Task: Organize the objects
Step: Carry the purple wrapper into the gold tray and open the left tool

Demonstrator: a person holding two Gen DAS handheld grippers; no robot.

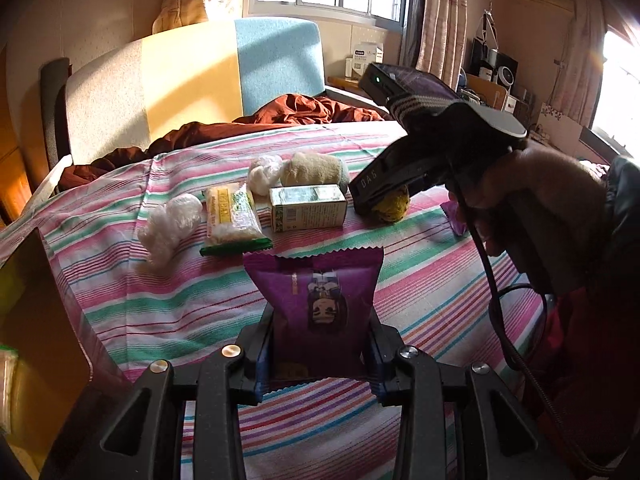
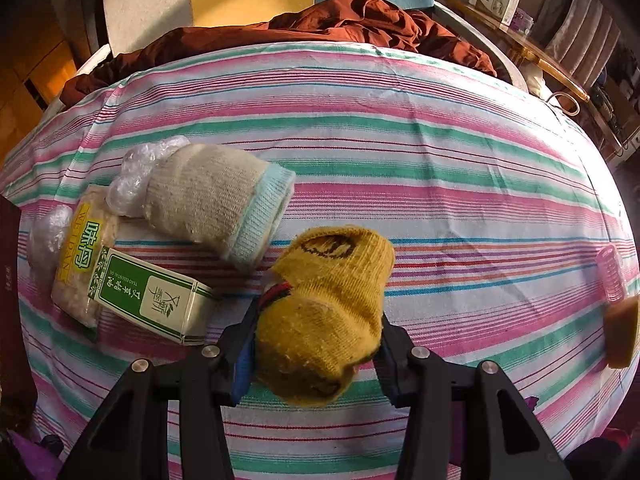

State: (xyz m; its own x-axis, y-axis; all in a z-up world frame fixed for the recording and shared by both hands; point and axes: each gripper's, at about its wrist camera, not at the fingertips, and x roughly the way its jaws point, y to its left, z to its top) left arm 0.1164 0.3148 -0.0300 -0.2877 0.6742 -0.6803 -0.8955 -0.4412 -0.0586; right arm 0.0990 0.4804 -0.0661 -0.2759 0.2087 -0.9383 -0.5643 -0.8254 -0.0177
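- My left gripper (image 1: 320,344) has its fingers clamped on a purple foil snack packet (image 1: 320,300), held upright just above the striped pink, green and white bedsheet (image 1: 420,264).
- My right gripper (image 2: 316,340) has its fingers clamped on a rolled mustard-yellow knitted sock (image 2: 324,312), low over the sheet.
- Beside the sock lie a green-and-white carton box (image 2: 156,304), a clear packet with yellow label (image 2: 80,256) and a cream rolled sock with pale blue cuff (image 2: 216,204).
- Two crumpled clear plastic wads (image 1: 170,220) sit near them.
- A rust-brown blanket (image 2: 340,24) is bunched at the far end.
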